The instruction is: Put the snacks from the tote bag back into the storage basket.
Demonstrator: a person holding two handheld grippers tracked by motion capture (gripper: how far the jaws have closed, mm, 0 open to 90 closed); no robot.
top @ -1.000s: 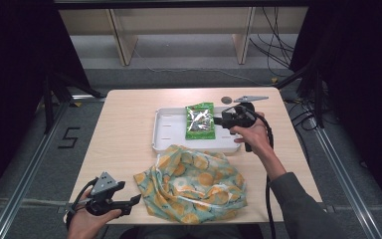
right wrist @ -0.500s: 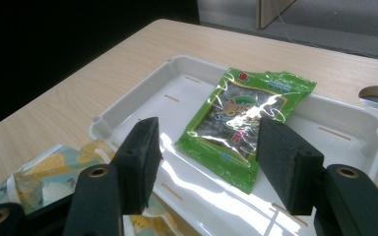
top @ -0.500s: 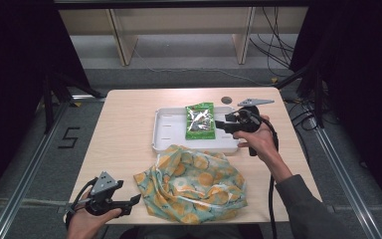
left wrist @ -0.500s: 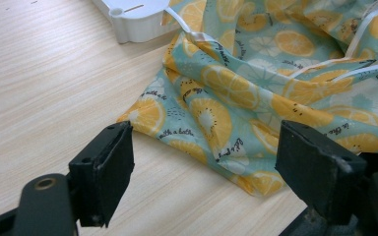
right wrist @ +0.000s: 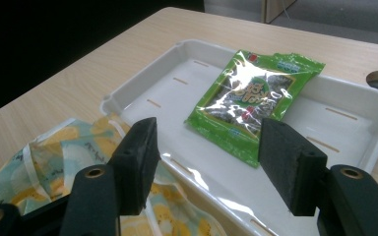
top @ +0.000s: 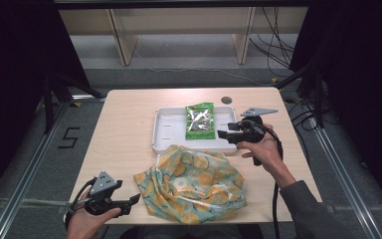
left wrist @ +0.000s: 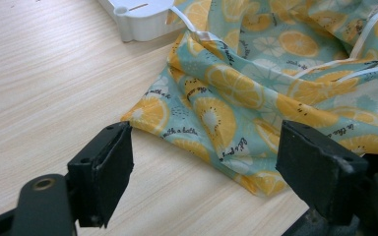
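My right hand-held gripper hangs open and empty, its jaws just widened; the packet lies in the tray just ahead, long axis running away; left hand-held gripper far off.

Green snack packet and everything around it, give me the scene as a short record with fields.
packet: green snack packet lying flat in the white tray
cloth: fruit-print cloth crumpled on the table, its far edge overlapping the tray's near rim
right gripper: open, nothing between its fingers, over the tray beside the packet; its jaws have just been opening
left gripper: open, nothing held, near the cloth's corner at the table's front edge
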